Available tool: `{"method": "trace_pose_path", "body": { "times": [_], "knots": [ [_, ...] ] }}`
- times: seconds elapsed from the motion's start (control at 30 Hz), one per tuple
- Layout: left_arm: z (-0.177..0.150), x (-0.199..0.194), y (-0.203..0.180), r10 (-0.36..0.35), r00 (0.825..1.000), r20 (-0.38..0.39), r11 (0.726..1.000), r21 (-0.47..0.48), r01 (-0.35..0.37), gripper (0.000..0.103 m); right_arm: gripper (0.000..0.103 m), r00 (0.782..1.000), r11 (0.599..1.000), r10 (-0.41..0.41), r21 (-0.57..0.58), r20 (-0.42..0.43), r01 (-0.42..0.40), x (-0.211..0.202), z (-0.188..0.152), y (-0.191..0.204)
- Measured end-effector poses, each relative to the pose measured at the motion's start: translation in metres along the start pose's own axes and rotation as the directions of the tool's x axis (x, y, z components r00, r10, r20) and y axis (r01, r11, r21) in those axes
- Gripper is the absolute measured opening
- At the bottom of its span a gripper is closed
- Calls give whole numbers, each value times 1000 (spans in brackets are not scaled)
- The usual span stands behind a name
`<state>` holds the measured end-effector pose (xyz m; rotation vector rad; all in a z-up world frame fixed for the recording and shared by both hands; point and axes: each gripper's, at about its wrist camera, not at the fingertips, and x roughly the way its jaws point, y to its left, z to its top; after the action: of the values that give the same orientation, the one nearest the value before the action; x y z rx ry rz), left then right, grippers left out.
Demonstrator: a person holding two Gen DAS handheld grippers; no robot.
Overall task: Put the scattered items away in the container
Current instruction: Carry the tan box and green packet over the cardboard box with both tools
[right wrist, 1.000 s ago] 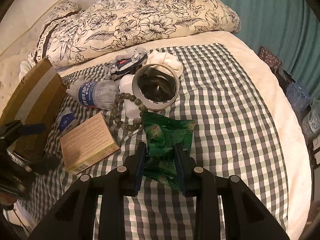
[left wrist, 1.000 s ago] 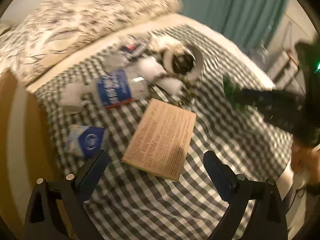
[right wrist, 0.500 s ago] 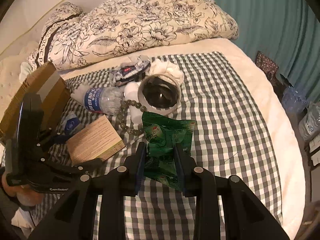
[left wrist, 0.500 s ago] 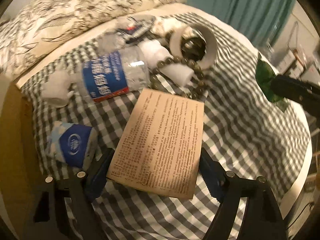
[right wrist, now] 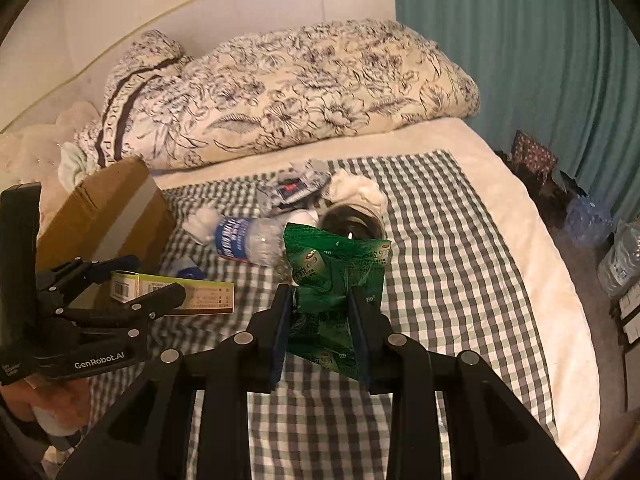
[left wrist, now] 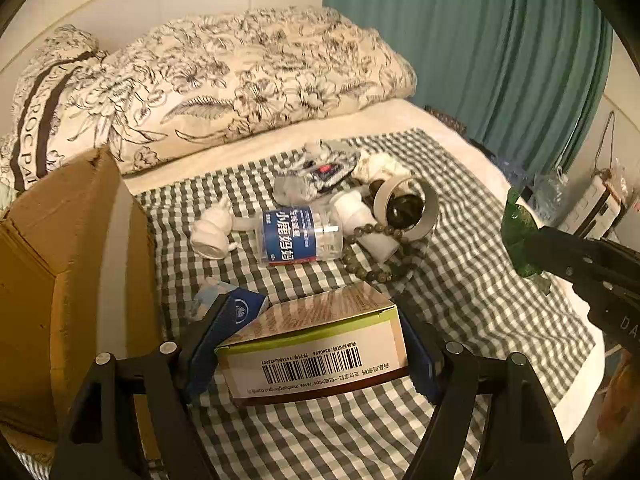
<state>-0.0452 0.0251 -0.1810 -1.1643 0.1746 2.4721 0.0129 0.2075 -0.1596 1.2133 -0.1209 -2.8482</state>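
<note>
Checked bedding [left wrist: 460, 280] holds the clutter beside the cardboard box [left wrist: 60, 280]. From the left wrist, the left gripper [left wrist: 312, 344] has just closed across the medicine carton [left wrist: 316, 344], lifted clear. From the right wrist, the right gripper [right wrist: 320, 320] pinches the green packet [right wrist: 332, 280] aloft, both seemingly box-bound.

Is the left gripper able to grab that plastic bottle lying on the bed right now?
Probably not yet: the left gripper is already clamped on the paper box, so its jaws are full. The plastic bottle itself lies uncovered beyond the box, nothing on top.
</note>
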Motion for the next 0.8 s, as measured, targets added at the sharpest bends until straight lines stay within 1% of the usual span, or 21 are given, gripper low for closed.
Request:
{"method": "trace_pose_path", "body": {
  "times": [0.2,0.3,0.4,0.53,0.8],
  "knots": [
    [1,-37,3,19,997,69,1000,-18,-17,79,28,999,1000,5,-12,53,-4,-28,4,14],
    [2,-58,4,37,993,114,999,-26,-34,79,28,997,1000,8,-20,80,-6,-43,6,21],
    [1,-75,4,52,988,142,998,-34,-47,79,28,994,1000,12,-22,106,-10,-56,7,28],
    [2,-102,5,81,978,191,996,-56,-71,79,28,991,1000,22,-23,134,-19,-71,7,37],
    [4,-149,10,111,956,272,992,-81,-92,79,28,977,998,64,-37,201,-58,-103,6,58]
  ]
}}
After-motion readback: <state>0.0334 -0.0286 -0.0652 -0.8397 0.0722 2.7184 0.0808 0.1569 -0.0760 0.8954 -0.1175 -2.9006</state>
